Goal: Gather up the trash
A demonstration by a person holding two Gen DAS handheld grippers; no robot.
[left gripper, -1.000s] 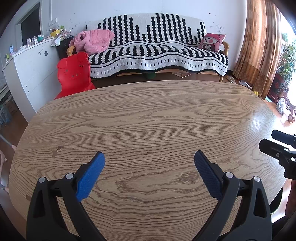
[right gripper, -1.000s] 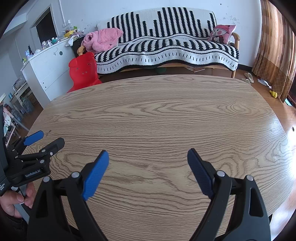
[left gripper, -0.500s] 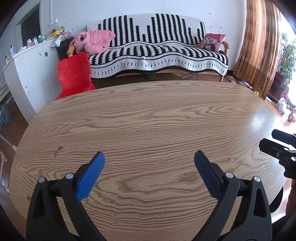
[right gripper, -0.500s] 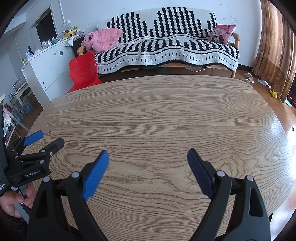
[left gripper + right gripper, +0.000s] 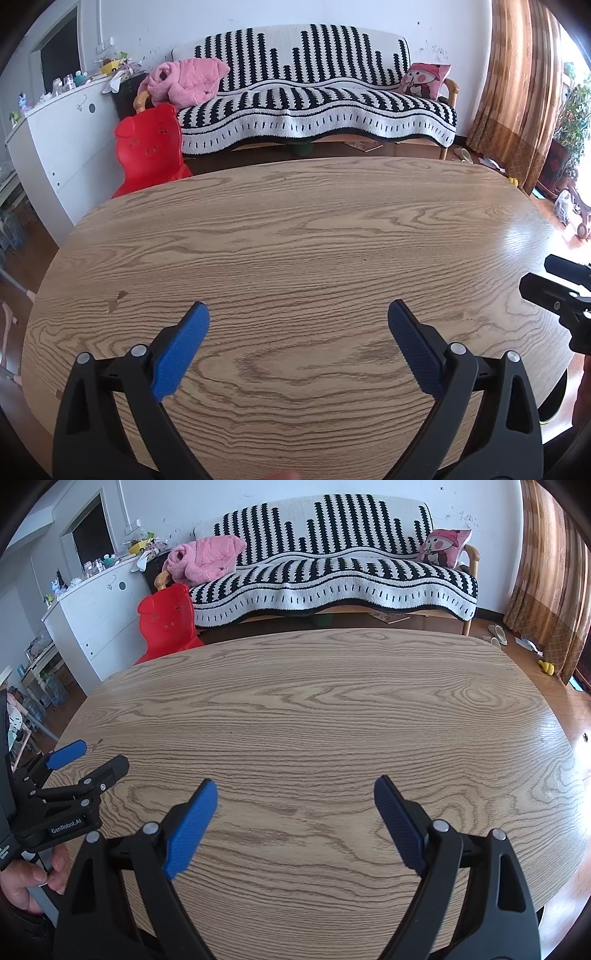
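My left gripper (image 5: 297,314) is open and empty, held low over the near part of the oval wooden table (image 5: 295,229). My right gripper (image 5: 295,790) is open and empty over the same table (image 5: 314,709). The right gripper also shows at the right edge of the left wrist view (image 5: 554,280), and the left gripper shows at the left edge of the right wrist view (image 5: 88,757). No trash shows on the table top in either view; only a small dark mark (image 5: 115,300) lies near its left side.
Beyond the table stand a black-and-white striped sofa (image 5: 317,103) with a pink garment (image 5: 184,79), a red pig-shaped chair (image 5: 149,144), a white cabinet (image 5: 62,136) at the left and brown curtains (image 5: 517,92) at the right. Slippers (image 5: 496,633) lie on the floor.
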